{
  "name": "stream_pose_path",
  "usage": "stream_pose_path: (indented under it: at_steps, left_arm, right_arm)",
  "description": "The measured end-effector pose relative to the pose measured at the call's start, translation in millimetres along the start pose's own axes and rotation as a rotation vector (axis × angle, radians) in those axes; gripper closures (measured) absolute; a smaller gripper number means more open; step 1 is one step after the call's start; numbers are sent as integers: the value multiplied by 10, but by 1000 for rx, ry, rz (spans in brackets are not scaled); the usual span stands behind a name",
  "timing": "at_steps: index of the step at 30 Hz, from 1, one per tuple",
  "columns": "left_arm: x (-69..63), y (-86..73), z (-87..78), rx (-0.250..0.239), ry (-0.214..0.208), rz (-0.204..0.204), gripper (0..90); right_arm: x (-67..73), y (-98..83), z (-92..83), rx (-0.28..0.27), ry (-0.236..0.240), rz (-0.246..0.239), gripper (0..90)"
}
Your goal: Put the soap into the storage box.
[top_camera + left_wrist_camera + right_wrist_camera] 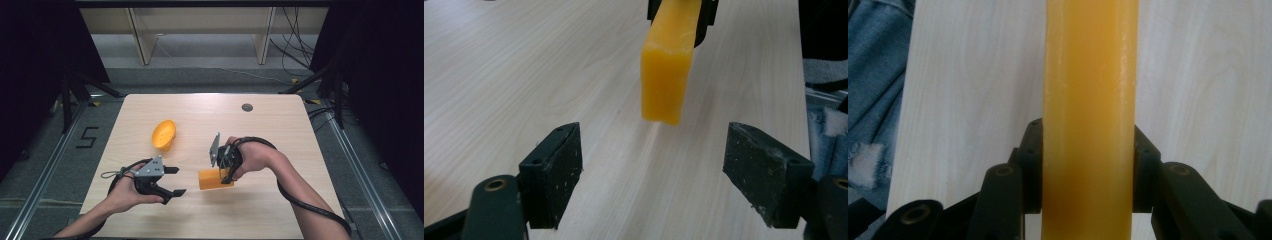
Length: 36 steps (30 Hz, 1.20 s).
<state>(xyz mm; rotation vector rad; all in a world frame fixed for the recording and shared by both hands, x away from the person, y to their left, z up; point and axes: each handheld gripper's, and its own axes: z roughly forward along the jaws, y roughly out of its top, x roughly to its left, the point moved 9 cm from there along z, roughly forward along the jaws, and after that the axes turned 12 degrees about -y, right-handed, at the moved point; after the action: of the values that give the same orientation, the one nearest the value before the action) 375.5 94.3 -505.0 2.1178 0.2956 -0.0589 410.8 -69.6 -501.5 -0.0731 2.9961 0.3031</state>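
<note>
An orange block (211,179) is held just above the wooden table (280,135), right of centre near the front. My right gripper (226,174) is shut on the block's right end, and in the right gripper view the block (1090,90) runs up between the clamped pads (1030,160). My left gripper (178,181) is open, a short way left of the block and pointing at it. The left gripper view has the block (668,65) hanging ahead of my left gripper (654,170), whose jaws stand wide apart around nothing. An orange bowl (164,134) lies tipped on the table's left-middle.
A small grey grommet (247,107) sits at the table's back centre. Black stands and cables (295,55) flank the table, with wooden shelving (200,30) beyond. The table's front edge and blue jeans (873,95) lie beside the block in the right gripper view.
</note>
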Motion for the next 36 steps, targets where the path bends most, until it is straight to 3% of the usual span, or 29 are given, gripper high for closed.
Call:
stream_pose_path:
  at_steps: [7, 8, 9, 10, 11, 14, 18, 19, 20, 21, 24, 30, 32, 33, 36]
  left_arm:
    - [-59, 47, 190, 26, -21, 65, 249]
    - [-56, 54, 205, 34, -26, 79, 259]
    - [-61, 71, 228, 27, -28, 87, 272]
    - [-62, 79, 243, 30, -35, 98, 300]
    - [-61, 87, 260, 28, -35, 104, 318]
    - [-46, 86, 285, 35, -48, 124, 354]
    - [-32, 105, 295, 7, -55, 114, 387]
    - [-33, 110, 302, 1, -58, 115, 392]
    - [-37, 113, 309, -2, -59, 113, 393]
    - [-34, 108, 310, 7, -61, 117, 397]
    - [-43, 122, 331, -14, -64, 101, 428]
    - [-67, 131, 338, -34, -74, 83, 550]
    - [-58, 138, 331, -29, -77, 111, 588]
    - [-71, 128, 322, -26, -81, 84, 593]
    - [-96, 131, 317, -30, -85, 76, 602]
  right_arm:
    - [78, 160, 48, -22, 17, -44, 619]
    - [104, 161, 53, -14, 26, -19, 619]
    - [61, 184, 78, -33, 17, -73, 619]
    - [56, 189, 82, -34, 13, -91, 619]
    - [100, 193, 78, -25, 26, -40, 619]
    - [64, 217, 75, -39, 9, -83, 619]
    - [100, 224, 60, -27, 21, -63, 619]
    - [78, 238, 63, -34, 10, -97, 619]
    - [103, 241, 63, -31, 15, -71, 619]
    - [86, 258, 69, -40, 10, -99, 619]
    - [118, 287, 67, -41, 17, -83, 619]
    - [132, 353, 50, -43, 11, -93, 618]
    - [102, 381, 48, -57, -7, -125, 618]
    - [135, 368, 38, -39, 8, -92, 618]
    - [140, 384, 36, -42, 1, -116, 617]
